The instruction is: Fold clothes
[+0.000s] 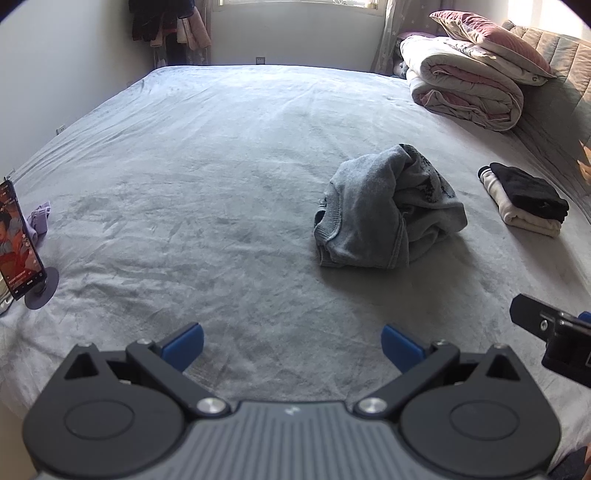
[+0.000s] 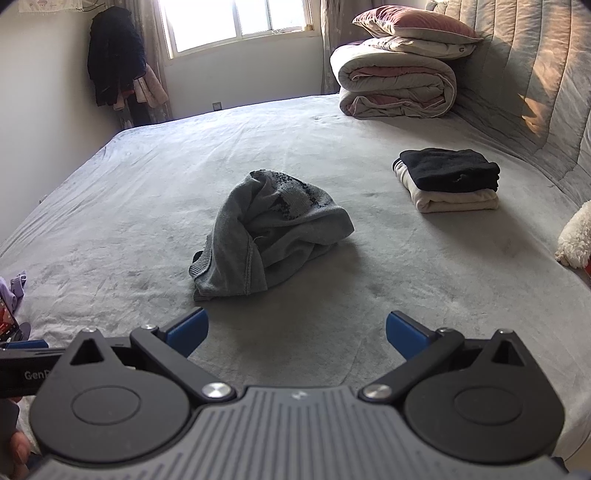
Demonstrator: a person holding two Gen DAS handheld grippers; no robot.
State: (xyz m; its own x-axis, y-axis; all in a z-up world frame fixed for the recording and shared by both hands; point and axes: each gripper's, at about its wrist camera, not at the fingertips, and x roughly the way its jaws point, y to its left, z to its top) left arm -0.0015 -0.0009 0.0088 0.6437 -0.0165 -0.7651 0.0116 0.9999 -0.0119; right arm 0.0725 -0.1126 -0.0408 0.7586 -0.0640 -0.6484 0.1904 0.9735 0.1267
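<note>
A crumpled grey sweater (image 1: 384,214) with a dark pattern lies in a heap on the grey bed (image 1: 207,155); it also shows in the right wrist view (image 2: 266,232). My left gripper (image 1: 291,349) is open and empty, well short of the heap and to its left. My right gripper (image 2: 295,334) is open and empty, just in front of the heap. The right gripper's body (image 1: 554,332) shows at the right edge of the left wrist view. A folded stack, black garment (image 2: 450,170) on cream ones (image 2: 454,199), lies to the right.
A phone on a stand (image 1: 20,240) and a small lilac cloth (image 1: 38,218) sit at the bed's left edge. A rolled duvet (image 2: 395,85) with a pillow (image 2: 413,24) lies at the far right by the padded headboard (image 2: 535,81). A white plush toy (image 2: 576,236) is at right.
</note>
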